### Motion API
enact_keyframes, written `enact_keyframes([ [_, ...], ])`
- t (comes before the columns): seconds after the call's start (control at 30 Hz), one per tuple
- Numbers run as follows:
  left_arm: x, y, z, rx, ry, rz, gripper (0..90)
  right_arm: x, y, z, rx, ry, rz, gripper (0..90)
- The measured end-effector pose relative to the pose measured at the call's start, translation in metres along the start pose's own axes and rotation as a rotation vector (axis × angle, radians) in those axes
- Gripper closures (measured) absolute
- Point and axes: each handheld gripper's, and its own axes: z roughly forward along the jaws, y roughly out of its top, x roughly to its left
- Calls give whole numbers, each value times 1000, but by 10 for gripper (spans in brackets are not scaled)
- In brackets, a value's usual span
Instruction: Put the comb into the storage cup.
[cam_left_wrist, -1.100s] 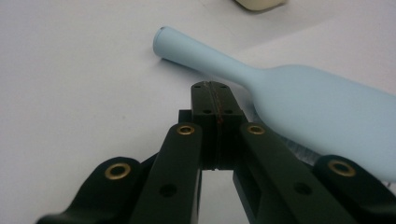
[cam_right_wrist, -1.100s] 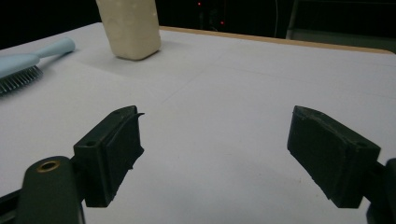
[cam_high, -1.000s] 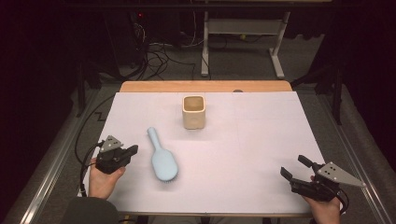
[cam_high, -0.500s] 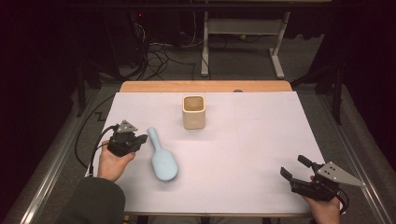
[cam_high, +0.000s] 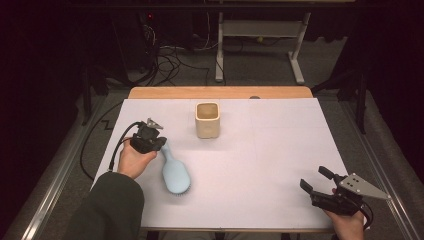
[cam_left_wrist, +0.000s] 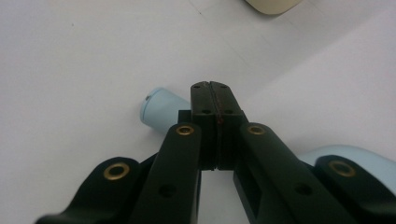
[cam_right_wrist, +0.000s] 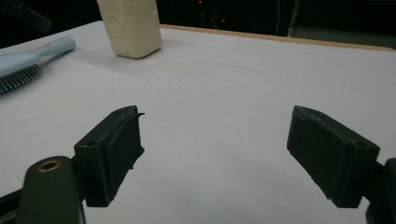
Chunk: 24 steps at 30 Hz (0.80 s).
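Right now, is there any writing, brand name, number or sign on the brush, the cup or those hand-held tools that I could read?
None can be read.
Hairbrush: plain light blue, no print showing.
Cup: plain cream, no label showing.
Left gripper and right gripper: black jaws with brass-coloured rivets, no lettering.
White table cover: unmarked.

cream square cup (cam_high: 207, 120) upright toward the far middle of the table (cam_high: 280, 150), open top showing. table covered in white sheeting, wooden strip along its far edge. beyond: dark floor, tangled cables (cam_high: 165, 55), grey metal stand frame (cam_high: 260, 35).
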Motion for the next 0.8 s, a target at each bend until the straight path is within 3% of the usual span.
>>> enact_keyframes([
  [0.23, -4, 12, 14, 58, 11, 25, 899, 0, 0, 0, -2, 1, -3, 189],
  [0.4, 0, 13, 25, 113, 22, 6, 894, 0, 0, 0, -1, 4, -2, 189],
  [0.8, 5, 15, 25, 143, 18, -14, 900, 0, 0, 0, -3, 3, -3, 189],
])
